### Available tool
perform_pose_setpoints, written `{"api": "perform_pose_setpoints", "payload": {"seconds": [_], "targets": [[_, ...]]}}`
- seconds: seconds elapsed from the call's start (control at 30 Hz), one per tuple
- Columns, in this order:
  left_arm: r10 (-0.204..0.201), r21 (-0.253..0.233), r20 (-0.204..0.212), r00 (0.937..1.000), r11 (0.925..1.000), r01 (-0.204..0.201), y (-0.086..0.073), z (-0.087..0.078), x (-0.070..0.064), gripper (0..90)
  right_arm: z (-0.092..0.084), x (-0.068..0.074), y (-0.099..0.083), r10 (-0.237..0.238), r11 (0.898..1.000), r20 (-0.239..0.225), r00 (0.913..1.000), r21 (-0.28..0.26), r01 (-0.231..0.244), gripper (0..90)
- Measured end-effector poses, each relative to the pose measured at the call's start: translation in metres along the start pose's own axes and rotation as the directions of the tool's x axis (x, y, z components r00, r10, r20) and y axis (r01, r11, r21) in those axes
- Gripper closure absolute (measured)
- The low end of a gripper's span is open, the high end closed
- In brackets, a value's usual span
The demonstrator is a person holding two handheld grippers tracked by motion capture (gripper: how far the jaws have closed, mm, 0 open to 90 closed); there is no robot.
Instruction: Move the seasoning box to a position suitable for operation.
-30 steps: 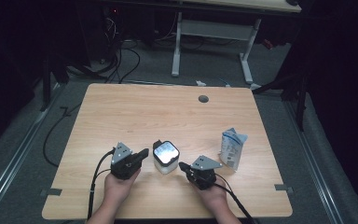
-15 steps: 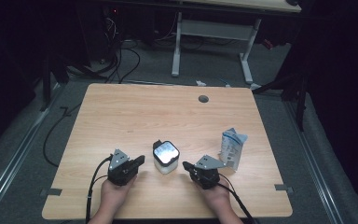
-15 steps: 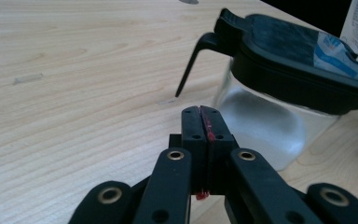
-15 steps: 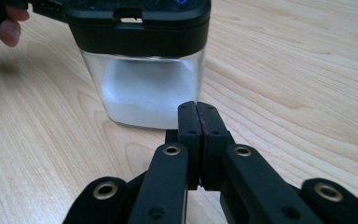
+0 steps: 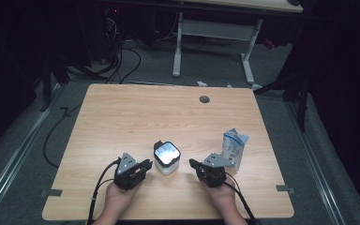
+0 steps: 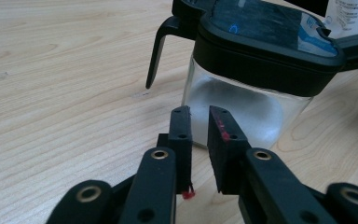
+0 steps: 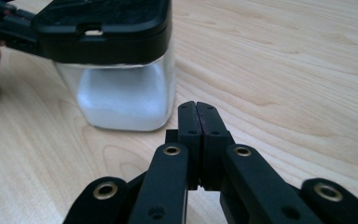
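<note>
A clear square jar (image 5: 167,158) with a black lid and white contents stands near the front middle of the wooden table (image 5: 159,112). My left gripper (image 5: 146,165) lies just left of the jar and points at it. Its jaws have just been opening and stand slightly apart with nothing between them (image 6: 199,135), a little short of the jar (image 6: 242,102). My right gripper (image 5: 192,163) lies just right of the jar, shut and empty (image 7: 197,122), with its tips close to the jar (image 7: 121,93) and not touching it.
A white and blue pouch (image 5: 233,147) stands upright right of my right gripper. A cable grommet (image 5: 204,99) sits in the table's far middle. Tape marks (image 5: 51,192) lie by the front corners. Desk legs (image 5: 177,47) and cables are on the floor beyond.
Both hands have slid slightly back toward the near edge of the table. The jar and the pouch have stayed put.
</note>
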State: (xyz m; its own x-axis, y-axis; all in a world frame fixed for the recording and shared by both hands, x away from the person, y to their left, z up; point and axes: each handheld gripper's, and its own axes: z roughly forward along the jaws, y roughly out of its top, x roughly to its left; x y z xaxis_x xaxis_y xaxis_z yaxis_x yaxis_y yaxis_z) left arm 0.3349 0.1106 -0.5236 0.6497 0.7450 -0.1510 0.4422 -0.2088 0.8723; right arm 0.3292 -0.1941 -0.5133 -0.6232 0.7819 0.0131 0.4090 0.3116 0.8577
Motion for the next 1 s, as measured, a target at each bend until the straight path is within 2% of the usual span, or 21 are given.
{"api": "perform_pose_setpoints", "payload": {"seconds": [0.13, 0.23, 0.5, 0.73, 1.0], "targets": [[-0.001, 0.001, 0.011, 0.9999, 1.0000, 0.001, 0.001, 0.001, 0.002, 72.6, 0.002, -0.005, 0.003, 0.019, 1.000, 0.009, 0.9998, -0.003, -0.019, 89.5], [-0.001, 0.004, 0.013, 0.9999, 1.0000, 0.001, 0.003, 0.001, 0.002, 71.5, 0.004, -0.008, 0.004, 0.024, 1.000, 0.014, 0.9996, 0.001, -0.024, 89.5], [0.012, 0.007, 0.023, 0.9997, 0.9999, -0.012, 0.003, 0.002, -0.008, 67.9, 0.004, -0.008, 0.008, 0.014, 1.000, 0.022, 0.9997, 0.012, -0.014, 89.6], [0.015, 0.009, 0.031, 0.9994, 0.9998, -0.015, 0.005, 0.006, -0.011, 74.3, 0.013, -0.004, 0.012, 0.006, 1.000, 0.017, 0.9998, 0.016, -0.007, 89.5], [0.003, -0.002, 0.015, 0.9999, 1.0000, -0.003, 0.008, 0.011, -0.009, 82.1, 0.016, -0.001, 0.016, -0.002, 1.000, 0.017, 0.9999, 0.016, 0.002, 89.5]]}}
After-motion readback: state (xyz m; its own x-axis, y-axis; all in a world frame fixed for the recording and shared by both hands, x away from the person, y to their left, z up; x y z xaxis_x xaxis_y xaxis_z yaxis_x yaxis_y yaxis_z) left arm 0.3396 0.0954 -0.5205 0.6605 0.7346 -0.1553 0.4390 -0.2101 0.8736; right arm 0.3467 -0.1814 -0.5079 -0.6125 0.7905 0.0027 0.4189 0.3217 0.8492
